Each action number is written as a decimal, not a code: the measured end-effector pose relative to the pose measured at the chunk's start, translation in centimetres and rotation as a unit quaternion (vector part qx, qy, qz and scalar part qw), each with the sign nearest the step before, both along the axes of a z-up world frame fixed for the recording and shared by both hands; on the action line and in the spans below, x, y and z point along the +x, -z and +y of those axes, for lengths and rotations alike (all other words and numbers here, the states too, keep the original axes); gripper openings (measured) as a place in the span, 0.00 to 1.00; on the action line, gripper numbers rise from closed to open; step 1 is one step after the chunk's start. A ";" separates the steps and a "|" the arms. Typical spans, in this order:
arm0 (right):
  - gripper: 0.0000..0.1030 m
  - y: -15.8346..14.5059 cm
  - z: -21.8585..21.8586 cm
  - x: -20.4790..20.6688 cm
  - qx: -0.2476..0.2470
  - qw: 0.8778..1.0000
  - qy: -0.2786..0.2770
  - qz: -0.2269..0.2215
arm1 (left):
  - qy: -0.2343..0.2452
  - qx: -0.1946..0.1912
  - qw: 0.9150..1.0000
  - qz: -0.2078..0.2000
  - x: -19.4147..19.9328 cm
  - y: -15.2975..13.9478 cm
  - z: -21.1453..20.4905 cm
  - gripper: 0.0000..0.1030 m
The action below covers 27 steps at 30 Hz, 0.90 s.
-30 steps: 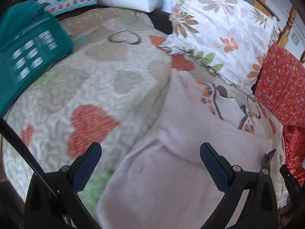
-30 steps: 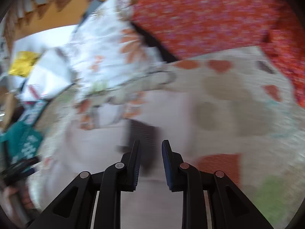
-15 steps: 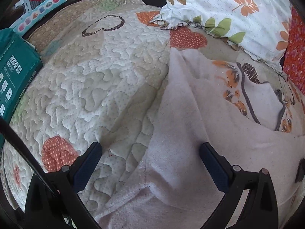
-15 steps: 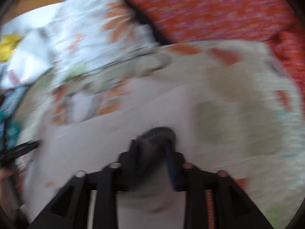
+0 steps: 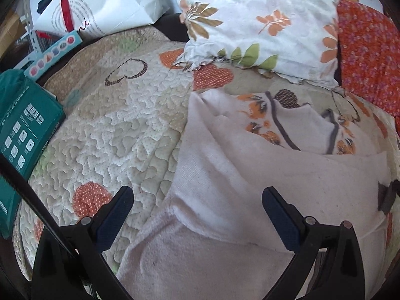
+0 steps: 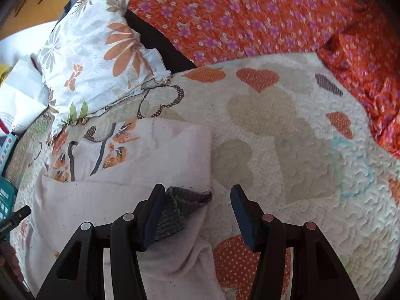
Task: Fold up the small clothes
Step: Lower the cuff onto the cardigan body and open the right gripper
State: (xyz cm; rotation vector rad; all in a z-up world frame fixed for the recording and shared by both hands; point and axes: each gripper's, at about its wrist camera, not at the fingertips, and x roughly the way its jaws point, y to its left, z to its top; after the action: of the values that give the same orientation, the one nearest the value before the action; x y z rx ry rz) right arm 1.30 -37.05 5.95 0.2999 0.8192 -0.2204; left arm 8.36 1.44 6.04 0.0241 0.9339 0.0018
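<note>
A pale pink small garment [image 5: 250,175] with an orange flower print and grey trim lies partly folded on the heart-patterned quilt [image 5: 112,130]. My left gripper [image 5: 197,215] is open and empty, low over the garment's left edge. In the right wrist view the same garment [image 6: 125,175] lies at lower left, with its grey ribbed cuff [image 6: 180,207] lying on the fabric beside my left finger. My right gripper [image 6: 197,212] is open, straddling the garment's right edge, holding nothing.
A floral white pillow [image 5: 262,25] and an orange flowered cover [image 6: 250,12] lie at the back. A teal box [image 5: 22,135], a white paper bag [image 5: 100,7] and a light blue strip box [image 5: 50,55] sit at the left edge of the quilt.
My right gripper was shut on the grey cuff and carried it over the garment; now it has opened and let the cuff go. My left gripper stayed open and shifted slightly.
</note>
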 end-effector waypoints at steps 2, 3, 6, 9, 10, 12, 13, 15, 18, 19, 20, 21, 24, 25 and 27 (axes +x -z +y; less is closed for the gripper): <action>0.57 -0.2 0.3 -0.3 -0.006 1.000 -0.003 -0.002 | 0.006 0.007 1.000 0.000 -0.3 0.1 -0.1 0.99; 0.57 -0.2 0.4 -0.4 -0.008 1.000 -0.003 -0.003 | 0.008 0.011 1.000 0.000 -0.5 0.3 -0.2 0.99; 0.57 -0.4 0.7 -0.5 -0.010 1.000 -0.004 -0.007 | 0.006 0.022 1.000 0.004 -0.5 0.5 -0.1 0.99; 0.57 -0.7 1.0 -0.7 -0.020 1.000 -0.002 -0.015 | -0.002 0.015 1.000 0.007 -0.5 0.5 0.4 0.99; 0.57 -0.8 1.1 -0.8 -0.023 1.000 -0.001 -0.018 | -0.005 0.014 1.000 0.007 -0.5 0.5 0.7 0.99; 0.57 -1.2 1.5 -1.1 -0.030 0.999 -0.001 -0.029 | -0.009 0.014 1.000 0.008 -0.5 0.5 0.9 0.99; 0.57 -1.3 1.6 -1.1 -0.032 0.999 -0.001 -0.032 | -0.010 0.015 1.000 0.008 -0.4 0.5 1.0 0.99; 0.57 -1.6 1.8 -1.2 -0.036 0.999 -0.001 -0.039 | -0.011 0.019 1.000 0.009 -0.5 0.5 1.2 0.99; 0.59 -1.5 1.9 -1.1 -0.037 0.999 -0.003 -0.038 | -0.009 0.028 1.000 0.007 -0.6 0.6 1.1 0.99; 0.59 -1.5 1.9 -1.1 -0.036 0.999 -0.002 -0.037 | -0.008 0.032 0.999 0.005 -0.7 0.6 1.0 0.99; 0.59 -1.4 1.9 -1.1 -0.035 0.999 -0.002 -0.036 | -0.007 0.035 0.999 0.004 -0.7 0.6 1.0 0.99; 0.59 -1.4 1.9 -1.1 -0.034 0.999 -0.002 -0.036 | -0.006 0.038 0.999 0.003 -0.8 0.6 0.9 0.99; 0.59 -1.4 2.0 -1.2 -0.034 0.999 -0.002 -0.037 | -0.001 0.051 0.999 -0.004 -1.0 0.5 0.6 0.99; 0.60 -1.4 2.0 -1.2 -0.034 0.999 -0.002 -0.037 | 0.001 0.060 0.998 -0.008 -1.1 0.5 0.5 0.99; 0.61 -1.4 2.1 -1.2 -0.034 0.999 -0.003 -0.038 | 0.006 0.075 0.997 -0.014 -1.3 0.5 0.3 0.99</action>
State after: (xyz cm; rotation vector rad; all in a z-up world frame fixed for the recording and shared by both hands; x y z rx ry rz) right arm 0.07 -34.96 7.39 0.2403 0.7364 -0.2306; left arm 7.07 1.74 5.57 0.1671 0.9033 0.0614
